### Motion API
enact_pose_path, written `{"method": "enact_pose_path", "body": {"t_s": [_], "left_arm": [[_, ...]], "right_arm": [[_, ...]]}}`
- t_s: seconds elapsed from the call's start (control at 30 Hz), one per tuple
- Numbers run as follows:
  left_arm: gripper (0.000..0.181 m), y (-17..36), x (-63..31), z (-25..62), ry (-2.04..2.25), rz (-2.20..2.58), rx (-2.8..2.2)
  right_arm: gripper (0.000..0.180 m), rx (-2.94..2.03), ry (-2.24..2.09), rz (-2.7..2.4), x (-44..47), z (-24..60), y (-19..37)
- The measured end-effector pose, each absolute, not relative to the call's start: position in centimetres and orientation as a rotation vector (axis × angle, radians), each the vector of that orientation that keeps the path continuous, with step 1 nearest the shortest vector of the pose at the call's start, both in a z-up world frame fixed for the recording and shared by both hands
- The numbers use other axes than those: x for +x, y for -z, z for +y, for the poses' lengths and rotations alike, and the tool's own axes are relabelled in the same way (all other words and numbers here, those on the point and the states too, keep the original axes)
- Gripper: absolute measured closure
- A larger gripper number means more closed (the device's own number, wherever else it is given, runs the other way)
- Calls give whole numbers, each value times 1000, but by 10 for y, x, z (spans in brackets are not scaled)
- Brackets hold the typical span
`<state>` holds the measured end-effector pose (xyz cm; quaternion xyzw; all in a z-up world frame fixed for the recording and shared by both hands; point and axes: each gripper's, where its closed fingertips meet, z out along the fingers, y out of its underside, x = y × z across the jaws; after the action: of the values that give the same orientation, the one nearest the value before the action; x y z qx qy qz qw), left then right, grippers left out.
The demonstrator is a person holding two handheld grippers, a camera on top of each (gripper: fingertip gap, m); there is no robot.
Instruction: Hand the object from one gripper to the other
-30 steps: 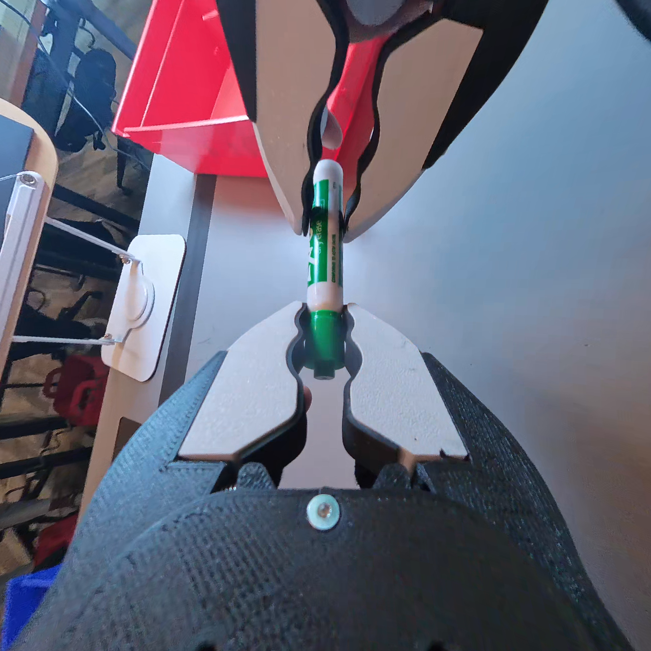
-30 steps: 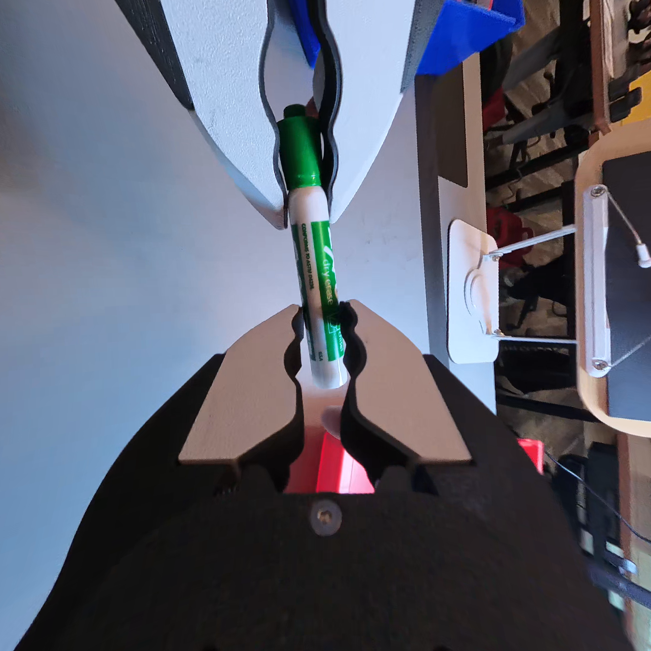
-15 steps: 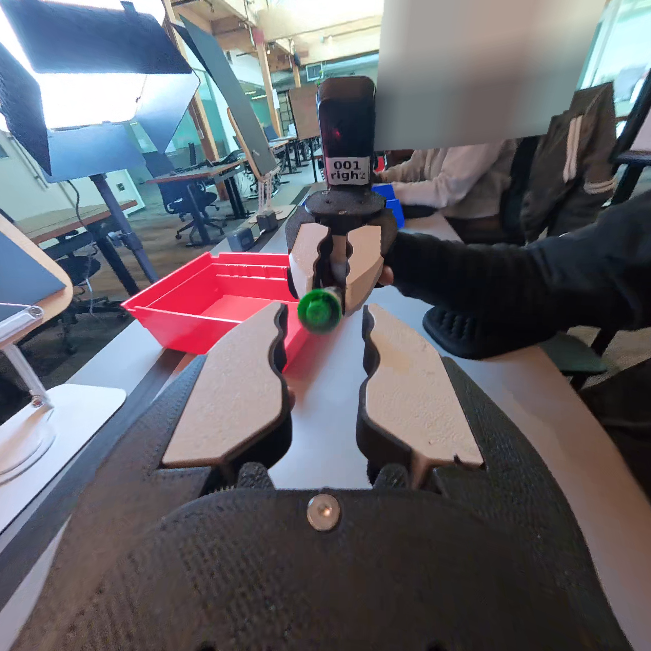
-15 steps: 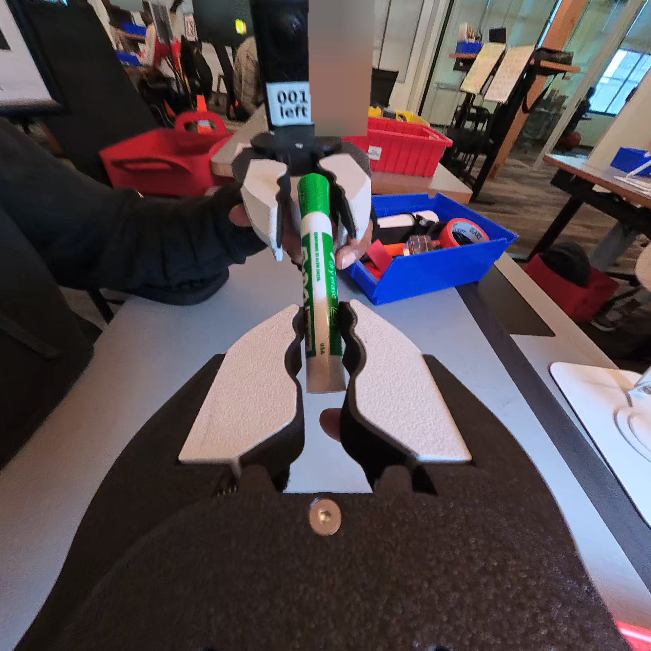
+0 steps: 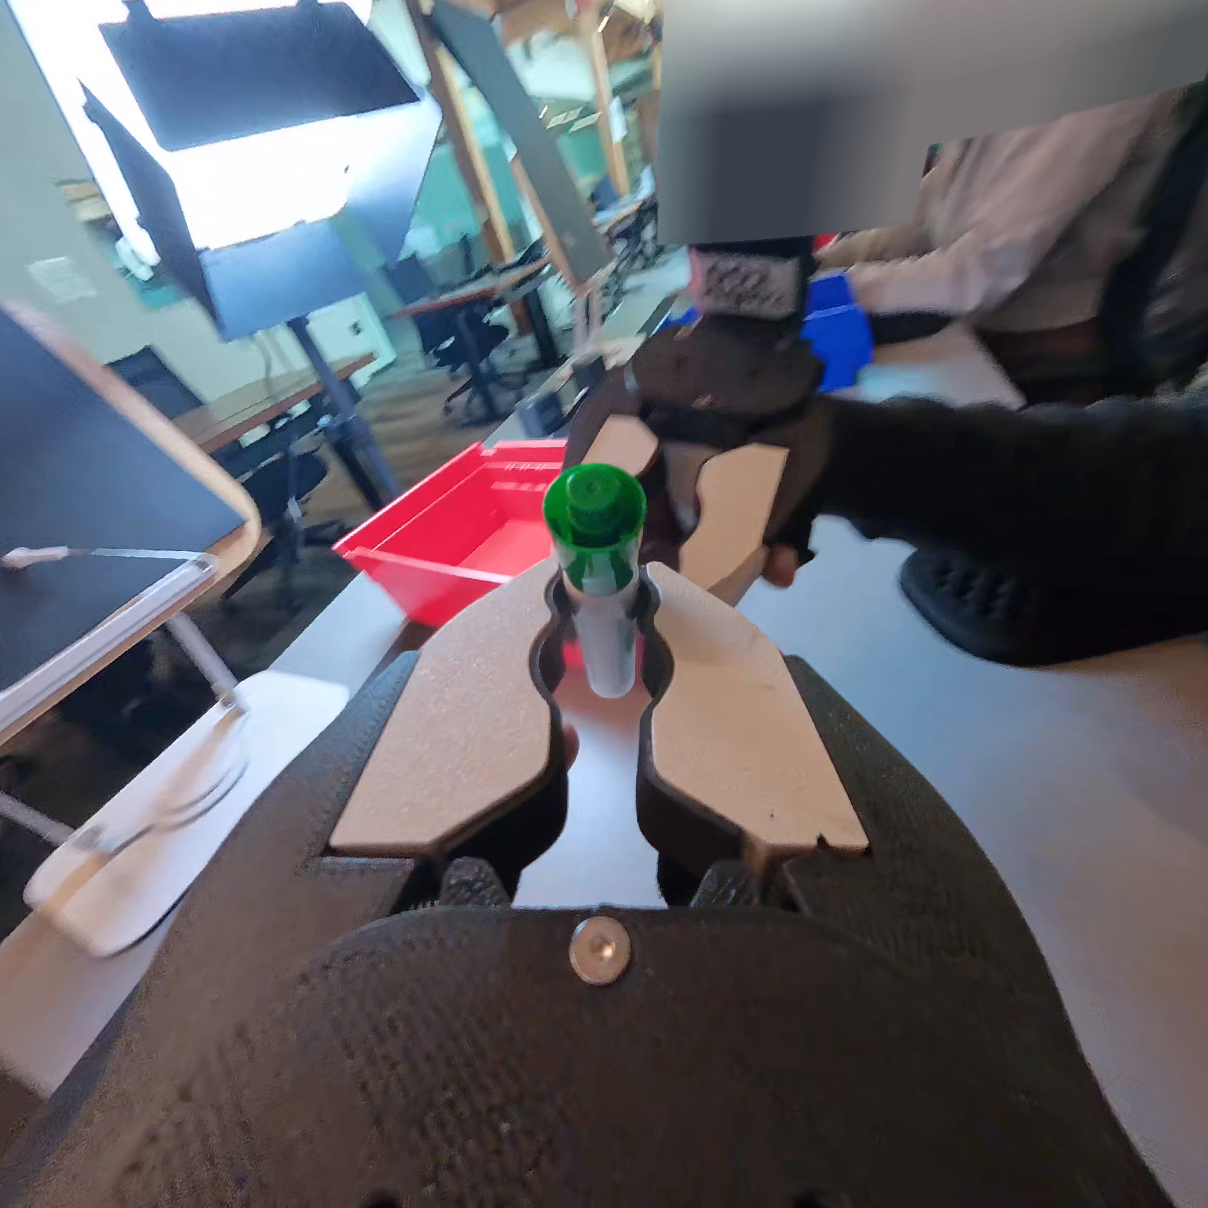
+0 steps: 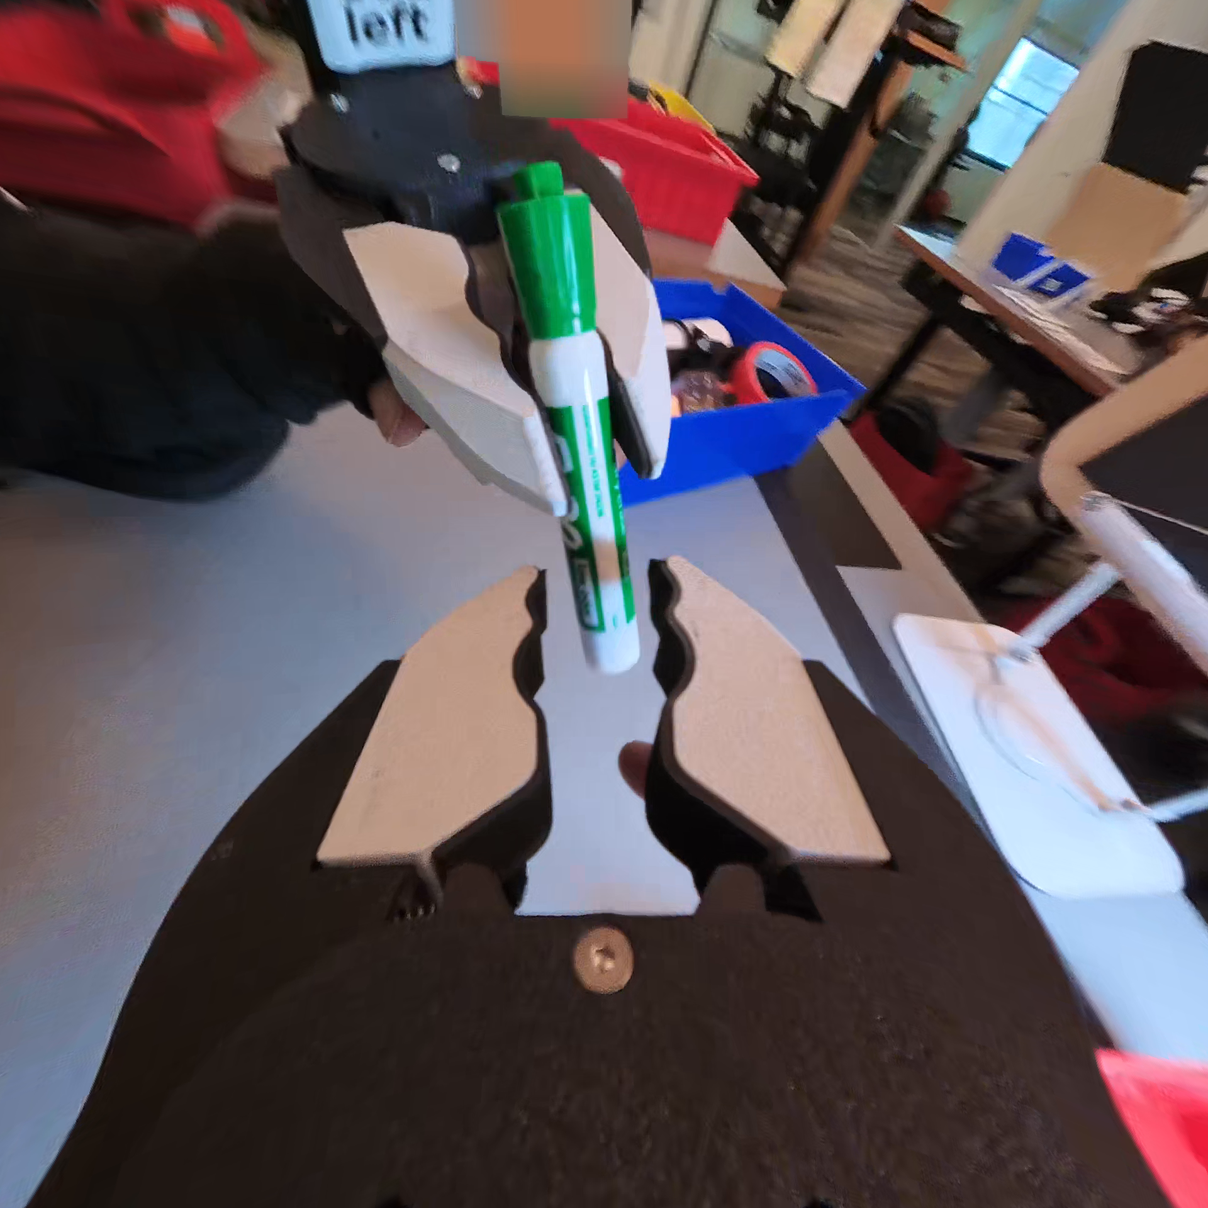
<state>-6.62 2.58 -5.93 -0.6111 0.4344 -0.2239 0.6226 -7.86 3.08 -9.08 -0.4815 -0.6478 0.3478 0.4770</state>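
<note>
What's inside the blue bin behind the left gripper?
In the blue bin: a red tape roll and blurred small items. The left gripper and green marker cover its near left end.

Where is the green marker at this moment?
The marker is clamped in the left gripper, cap up, above the grey table. In the right wrist view its lower end hangs between the open right gripper's fingers, untouched, with the blue bin behind.

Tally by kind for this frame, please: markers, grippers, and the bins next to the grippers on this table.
Markers: 1, the green marker, held by the left gripper
Grippers: 2, including the right gripper, which is open
Bins: 2, a red bin and a blue bin
Total: 5
</note>
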Motion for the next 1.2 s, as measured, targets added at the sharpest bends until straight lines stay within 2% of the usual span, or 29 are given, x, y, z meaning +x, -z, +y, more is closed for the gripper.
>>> {"method": "enact_pose_path", "body": {"t_s": [0.07, 0.2, 0.37, 0.4, 0.5, 0.63, 0.77, 1.0, 1.2], "left_arm": [[161, 71, -78, 39, 351, 1008, -1478], [161, 102, -90, 56, 49, 1106, -1576], [161, 134, -75, 55, -120, 1264, -1601], [161, 138, -72, 54, -124, 1291, -1601], [161, 143, -66, 49, -23, 1304, -1619], [158, 116, -71, 48, 200, 1159, -1569], [146, 104, -81, 44, 413, 1094, -1545], [139, 100, -66, 25, 683, 1111, -1476], [139, 68, -47, -1, 800, 1101, -1304]], "right_arm": [[142, -1185, -811, -1564, -72, 34, 81], [143, -1135, -775, -1539, -70, 25, 61], [145, -1110, -554, -1695, -85, 17, 93], [154, -1123, -551, -1720, -87, 16, 100], [159, -1157, -600, -1738, -84, 17, 104], [160, -1136, -771, -1602, -72, 23, 74], [159, -1091, -1048, -1432, -53, 24, 36], [159, -1051, -1560, -1182, -35, 22, -4], [160, -973, -1970, -900, -28, 27, -31]]}}
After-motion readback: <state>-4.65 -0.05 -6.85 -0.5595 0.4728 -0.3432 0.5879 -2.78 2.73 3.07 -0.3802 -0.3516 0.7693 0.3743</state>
